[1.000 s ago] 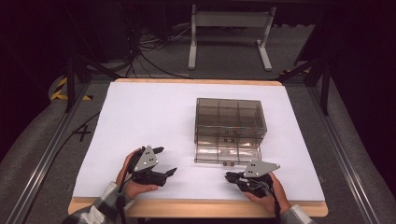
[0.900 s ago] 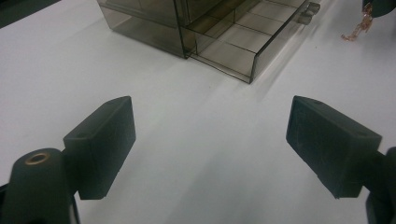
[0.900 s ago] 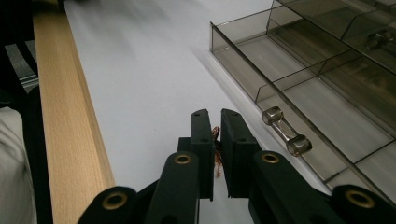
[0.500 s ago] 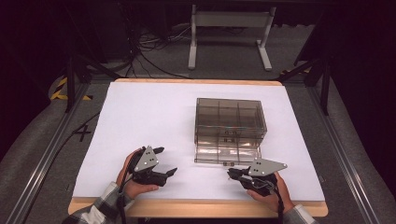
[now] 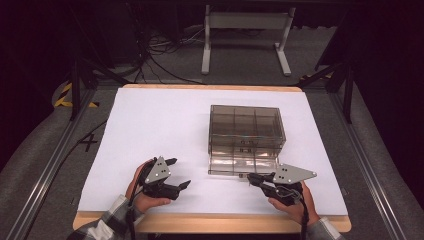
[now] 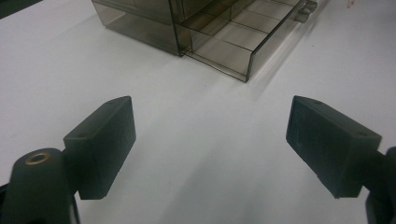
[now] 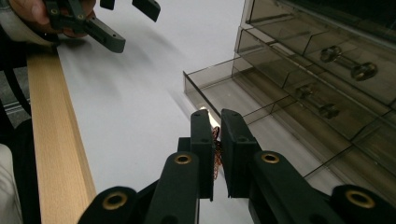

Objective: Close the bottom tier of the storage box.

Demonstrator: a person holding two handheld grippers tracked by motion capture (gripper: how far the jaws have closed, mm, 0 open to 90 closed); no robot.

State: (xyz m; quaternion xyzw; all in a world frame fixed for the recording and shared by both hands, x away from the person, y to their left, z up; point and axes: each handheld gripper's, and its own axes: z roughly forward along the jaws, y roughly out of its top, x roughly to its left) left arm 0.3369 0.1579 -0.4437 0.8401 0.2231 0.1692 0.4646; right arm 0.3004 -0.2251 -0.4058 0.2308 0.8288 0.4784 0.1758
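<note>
A smoky clear drawer cabinet [image 5: 246,125] stands on the white table, right of centre. Its bottom drawer [image 5: 242,165] is pulled out toward me, and its compartments look bare [image 7: 233,93]. My right gripper [image 5: 251,177] lies low just in front of that drawer's front edge. Its jaws [image 7: 215,122] are nearly together and pinch a small copper-coloured thing [image 7: 216,142] that is mostly hidden between the pads. My left gripper [image 5: 180,172] rests near the table's front left, open wide with nothing between its jaws [image 6: 210,140]. It points at the drawer's corner [image 6: 247,60].
The wooden table edge [image 7: 51,140] runs close behind both hands. A metal stand [image 5: 245,40] and cables [image 5: 160,60] lie on the floor beyond the table. Black frame rails [image 5: 55,160] flank both sides.
My right gripper has edged slightly to the right along the drawer's front, jaws unchanged. The left gripper has stayed put.
</note>
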